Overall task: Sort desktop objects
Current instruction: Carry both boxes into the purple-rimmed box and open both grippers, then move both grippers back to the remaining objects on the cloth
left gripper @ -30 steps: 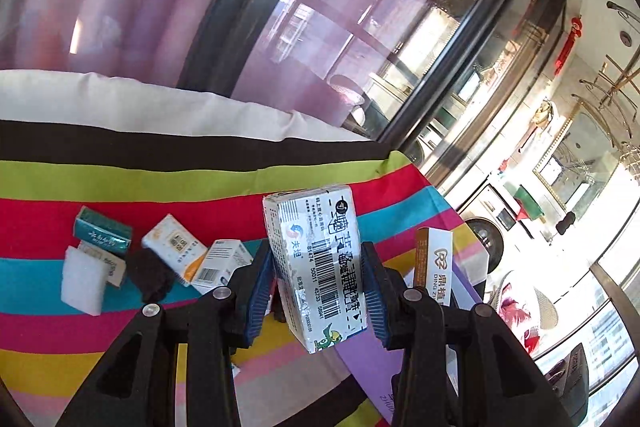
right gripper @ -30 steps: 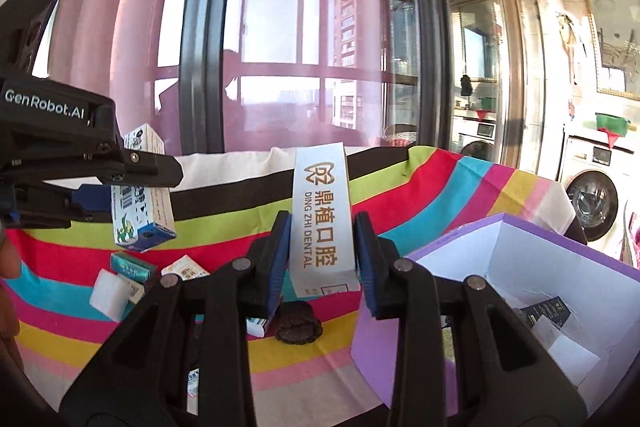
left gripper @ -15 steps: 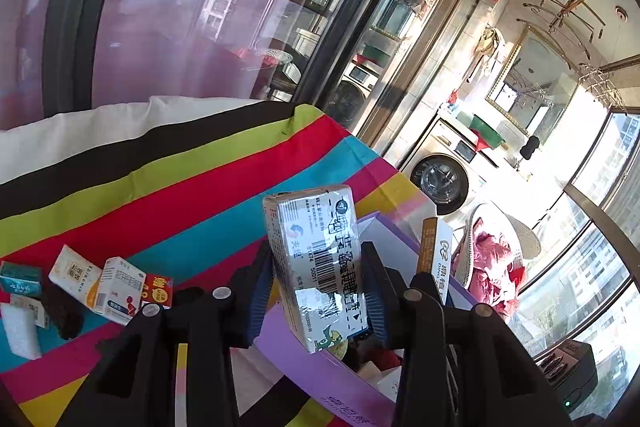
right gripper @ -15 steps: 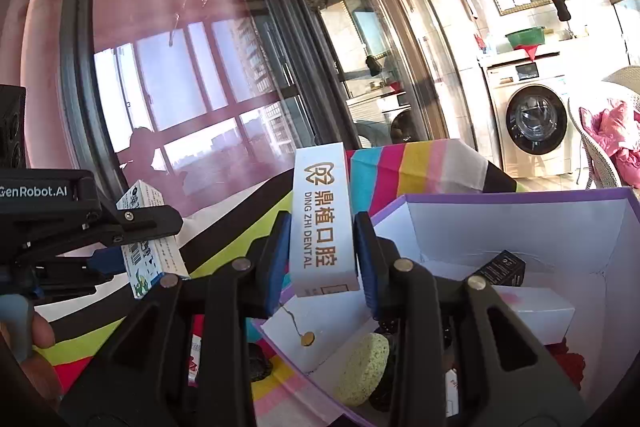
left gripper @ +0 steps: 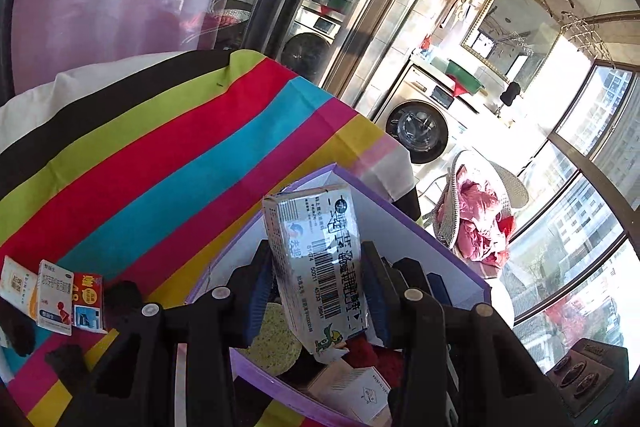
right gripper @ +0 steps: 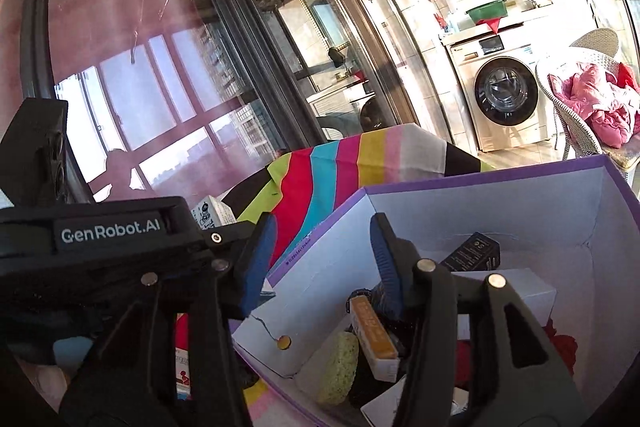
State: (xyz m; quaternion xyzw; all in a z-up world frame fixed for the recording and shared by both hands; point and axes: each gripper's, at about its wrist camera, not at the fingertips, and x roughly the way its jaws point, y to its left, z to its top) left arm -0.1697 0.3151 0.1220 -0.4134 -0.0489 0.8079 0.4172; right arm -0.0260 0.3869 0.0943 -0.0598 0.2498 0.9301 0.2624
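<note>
My left gripper [left gripper: 316,291] is shut on a shiny white medicine box with a barcode [left gripper: 320,267], held over the near wall of the purple storage box [left gripper: 420,227]. In the right wrist view the left gripper body [right gripper: 112,239] sits close at the left. My right gripper [right gripper: 320,259] hangs over the purple box [right gripper: 480,187], its jaws opening with nothing between them. The white-and-orange dental box [right gripper: 374,331] lies inside below it, next to a yellow sponge [right gripper: 338,367] and a black box [right gripper: 474,251].
Several small medicine boxes [left gripper: 54,295] and dark lumps [left gripper: 120,297] lie on the striped tablecloth [left gripper: 180,163] at the left. The purple box also holds a white carton [left gripper: 356,391] and red cloth [right gripper: 560,343]. A glass door, washing machine [right gripper: 504,95] and wicker chair stand behind.
The right gripper let go of the dental box, which dropped into the purple box. The left gripper carried its medicine box rightward from the cloth to over the purple box.
</note>
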